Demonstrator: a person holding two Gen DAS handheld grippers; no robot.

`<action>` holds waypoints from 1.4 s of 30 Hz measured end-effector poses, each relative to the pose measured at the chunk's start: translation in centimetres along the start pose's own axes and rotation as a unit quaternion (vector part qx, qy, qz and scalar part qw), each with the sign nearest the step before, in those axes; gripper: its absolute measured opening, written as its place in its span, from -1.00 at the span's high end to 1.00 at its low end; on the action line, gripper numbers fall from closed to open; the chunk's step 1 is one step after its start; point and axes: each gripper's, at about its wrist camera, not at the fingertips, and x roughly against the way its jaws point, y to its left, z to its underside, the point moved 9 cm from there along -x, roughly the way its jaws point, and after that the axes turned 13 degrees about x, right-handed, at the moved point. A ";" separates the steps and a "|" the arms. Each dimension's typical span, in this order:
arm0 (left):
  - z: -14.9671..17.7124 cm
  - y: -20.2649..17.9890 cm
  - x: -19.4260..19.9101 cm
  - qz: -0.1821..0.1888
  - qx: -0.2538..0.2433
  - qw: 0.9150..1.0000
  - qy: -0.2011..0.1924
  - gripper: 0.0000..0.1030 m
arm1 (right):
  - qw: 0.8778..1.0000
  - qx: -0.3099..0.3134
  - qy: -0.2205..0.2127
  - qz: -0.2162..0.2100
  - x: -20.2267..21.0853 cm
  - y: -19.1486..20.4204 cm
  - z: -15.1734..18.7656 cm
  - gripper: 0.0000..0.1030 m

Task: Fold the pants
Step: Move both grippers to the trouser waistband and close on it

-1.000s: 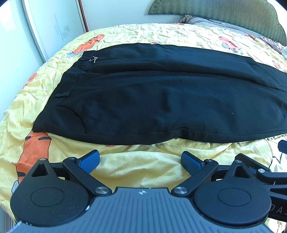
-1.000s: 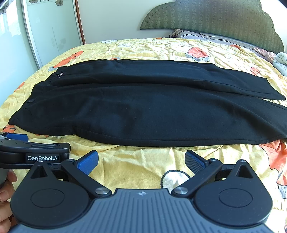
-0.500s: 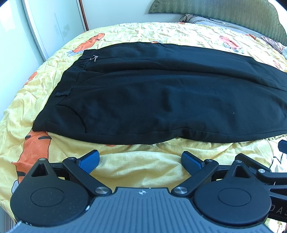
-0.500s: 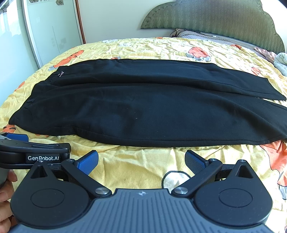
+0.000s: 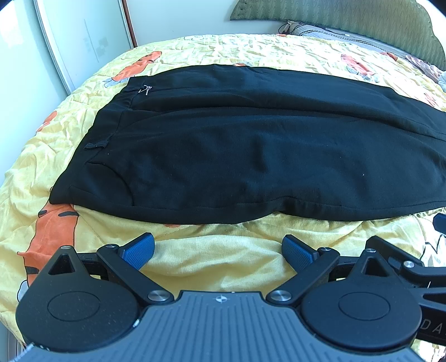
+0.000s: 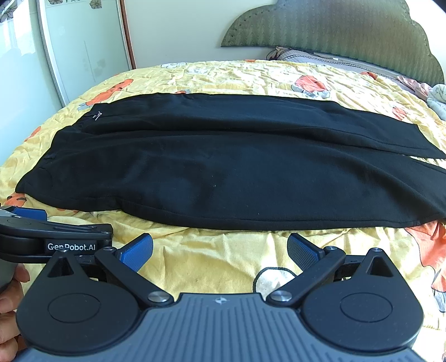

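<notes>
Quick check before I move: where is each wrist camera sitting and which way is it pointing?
Left wrist: on the open left gripper, low over the bed, facing the pants waistband end.
Right wrist: on the open right gripper, facing the pants mid-leg; a hand shows.
Shared: pants, bed, headboard.

The pants point(image 5: 237, 144) lie flat across the bed point(image 5: 223, 50), waistband at frame left, legs running right; both tongs point(image 5: 218, 250) point(image 6: 220, 250) sit below, near the pants' lower edge.
</notes>
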 end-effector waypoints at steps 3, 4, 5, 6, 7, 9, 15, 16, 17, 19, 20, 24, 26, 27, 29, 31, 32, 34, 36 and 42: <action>-0.2 0.3 0.0 0.007 0.001 1.000 -0.003 -0.92 | 0.999 0.017 -0.029 0.000 0.4 -0.1 -1.2 -1.00; -0.5 0.5 0.1 0.008 0.003 1.000 -0.006 -0.92 | 0.998 0.024 -0.051 -0.002 0.8 -0.3 -2.1 -1.00; -0.8 0.8 0.2 0.009 0.006 1.000 -0.010 -0.92 | 0.997 0.034 -0.076 -0.003 1.1 -0.4 -3.0 -1.00; -1.3 1.1 0.3 0.009 0.009 1.000 -0.016 -0.92 | 0.993 0.050 -0.105 -0.006 1.6 -0.5 -4.3 -1.00; -1.9 1.5 0.5 0.008 0.011 1.000 -0.024 -0.92 | 0.988 0.071 -0.136 -0.008 1.9 -0.5 -5.6 -1.00; -3.3 2.4 0.7 -0.003 0.013 0.999 -0.045 -0.92 | 0.976 0.133 -0.173 -0.019 1.7 0.1 -8.1 -1.00; -7.7 5.4 -0.4 -0.036 0.033 0.997 -0.063 -0.92 | 0.963 0.187 -0.173 -0.082 -4.9 0.3 -15.9 -1.00; -8.3 6.0 -0.8 -0.038 0.042 0.997 -0.061 -0.92 | 0.966 0.174 -0.159 -0.110 -6.8 0.1 -17.1 -1.00; -9.0 6.6 -1.2 -0.041 0.052 0.996 -0.059 -0.91 | 0.967 0.157 -0.142 -0.142 -8.7 -0.1 -18.5 -1.00; -10.2 7.5 -1.6 -0.046 0.067 0.995 -0.057 -0.90 | 0.966 0.131 -0.110 -0.194 -12.5 -0.2 -20.8 -1.00; -10.8 7.9 -2.1 -0.044 0.073 0.995 -0.053 -0.90 | 0.964 0.128 -0.097 -0.210 -14.2 0.1 -21.9 -1.00; -13.0 8.7 -3.7 -0.051 0.097 0.993 -0.044 -0.90 | 0.953 0.171 -0.079 -0.239 -20.5 1.4 -24.7 -0.99; -14.1 8.9 -4.4 -0.054 0.102 0.992 -0.041 -0.90 | 0.944 0.188 -0.074 -0.261 -22.7 2.3 -25.8 -0.93; -14.7 9.1 -4.9 -0.053 0.105 0.992 -0.040 -0.90 | 0.938 0.196 -0.070 -0.276 -23.6 2.8 -26.3 -0.79; -15.7 9.0 -5.7 -0.050 0.109 0.992 -0.035 -0.90 | 0.930 0.197 -0.064 -0.305 -25.1 3.6 -27.3 -0.65; -16.7 8.8 -6.6 -0.044 0.115 0.992 -0.023 -0.90 | 0.921 0.204 -0.053 -0.326 -26.7 4.5 -28.0 -0.59; -17.3 8.8 -7.2 -0.042 0.119 0.992 -0.016 -0.91 | 0.918 0.209 -0.047 -0.335 -27.5 5.1 -28.3 -0.59; -18.2 8.7 -8.0 -0.045 0.124 0.991 -0.009 -0.91 | 0.910 0.220 -0.030 -0.351 -28.8 6.0 -28.4 -0.58; -19.2 8.8 -8.8 -0.052 0.126 0.991 -0.004 -0.91 | 0.906 0.236 -0.018 -0.350 -30.0 6.8 -28.3 -0.43; -22.7 9.2 -11.3 -0.025 0.163 0.986 0.011 -0.91 | 0.899 0.281 -0.040 -0.335 -28.2 7.7 -28.1 0.78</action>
